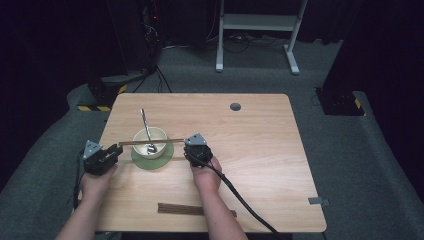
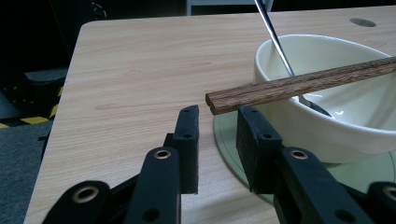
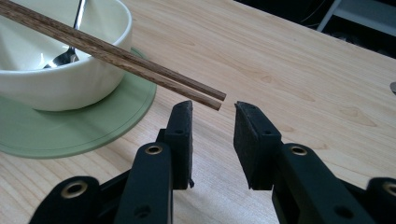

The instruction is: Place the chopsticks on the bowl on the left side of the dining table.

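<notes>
**Chopsticks lie across the bowl, both tongs just off their ends**

At the left of the high view, the left tongs [image 1: 116, 151] sit low over the pale wooden tabletop [image 1: 260, 135], held in the person's left hand [image 1: 95, 181]. In the left gripper view the two black jaws stand apart with bare tabletop showing between them; the blunt end of the pair of dark brown wooden chopsticks [image 2: 299, 86] hangs just above the tip of the right-hand jaw, and I cannot tell whether it touches it. Nothing is clamped.

The chopsticks [image 1: 150, 142] lie side by side across the rim of the cream-coloured round ceramic bowl [image 1: 158, 136], both ends overhanging it. A long-handled silver metal spoon [image 1: 146, 131] stands in the bowl, its handle leaning on the far rim. The bowl stands on a round pale green saucer [image 1: 166, 159].

Just right of the saucer, the right tongs [image 1: 190, 151] are held in the right hand [image 1: 206, 174], a black cable [image 1: 240, 200] trailing back from them. In the right gripper view the jaws are apart, gripping nothing; the thin tips of the chopsticks [image 3: 116, 56] end just above the left-hand jaw.

Near the front edge of the tabletop lies a separate bundle of dark wooden sticks [image 1: 182, 209].
</notes>
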Available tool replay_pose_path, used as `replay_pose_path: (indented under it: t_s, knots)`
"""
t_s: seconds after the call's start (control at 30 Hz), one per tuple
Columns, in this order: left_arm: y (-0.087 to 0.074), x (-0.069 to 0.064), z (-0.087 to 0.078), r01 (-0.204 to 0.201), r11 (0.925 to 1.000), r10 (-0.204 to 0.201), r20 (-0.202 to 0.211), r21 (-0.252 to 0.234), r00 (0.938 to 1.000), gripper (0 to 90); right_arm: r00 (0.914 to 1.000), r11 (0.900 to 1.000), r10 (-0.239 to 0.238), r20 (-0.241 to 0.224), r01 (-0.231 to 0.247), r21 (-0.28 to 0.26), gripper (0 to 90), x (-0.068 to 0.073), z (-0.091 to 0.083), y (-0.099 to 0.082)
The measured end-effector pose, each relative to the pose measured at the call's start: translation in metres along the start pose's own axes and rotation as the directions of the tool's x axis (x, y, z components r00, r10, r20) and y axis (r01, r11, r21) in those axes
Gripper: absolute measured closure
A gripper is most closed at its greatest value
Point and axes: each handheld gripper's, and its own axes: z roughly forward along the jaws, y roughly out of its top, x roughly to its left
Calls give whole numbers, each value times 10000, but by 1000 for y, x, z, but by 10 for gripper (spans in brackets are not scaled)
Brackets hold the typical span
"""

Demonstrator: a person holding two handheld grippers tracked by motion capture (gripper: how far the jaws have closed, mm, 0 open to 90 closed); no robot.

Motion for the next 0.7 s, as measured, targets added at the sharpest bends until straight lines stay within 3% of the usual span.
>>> replay_pose_path:
  t_s: [0.7]
  knots:
    - [1, 4, -1, 272, 9996, -272, 37, -104, 9996, 754, 9998, 10000, -37, 219, 35, 92, 718, -6, 7, -3]
